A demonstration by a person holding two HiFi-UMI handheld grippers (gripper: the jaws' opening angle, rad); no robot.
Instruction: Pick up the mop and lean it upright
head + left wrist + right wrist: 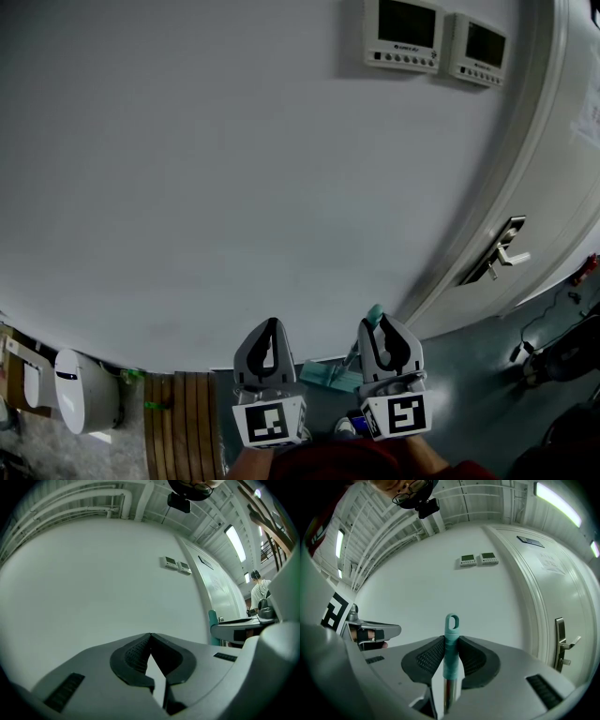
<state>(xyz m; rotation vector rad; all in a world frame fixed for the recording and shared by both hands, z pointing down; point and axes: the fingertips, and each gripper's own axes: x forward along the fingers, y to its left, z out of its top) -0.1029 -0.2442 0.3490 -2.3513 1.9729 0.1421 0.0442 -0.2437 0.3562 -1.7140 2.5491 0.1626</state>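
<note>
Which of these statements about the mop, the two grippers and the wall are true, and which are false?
1. The right gripper has its jaws closed on the mop handle. True.
2. The left gripper grips the mop handle too. False: its jaws are together with nothing between them.
3. Two control panels hang on the wall. True.
4. The door handle is to the left of the control panels. False: it is to their right and lower.

Most of the mop (330, 376) hides behind right gripper (380, 326); wall panels (404, 35) unreadably small, perhaps thermostats.
</note>
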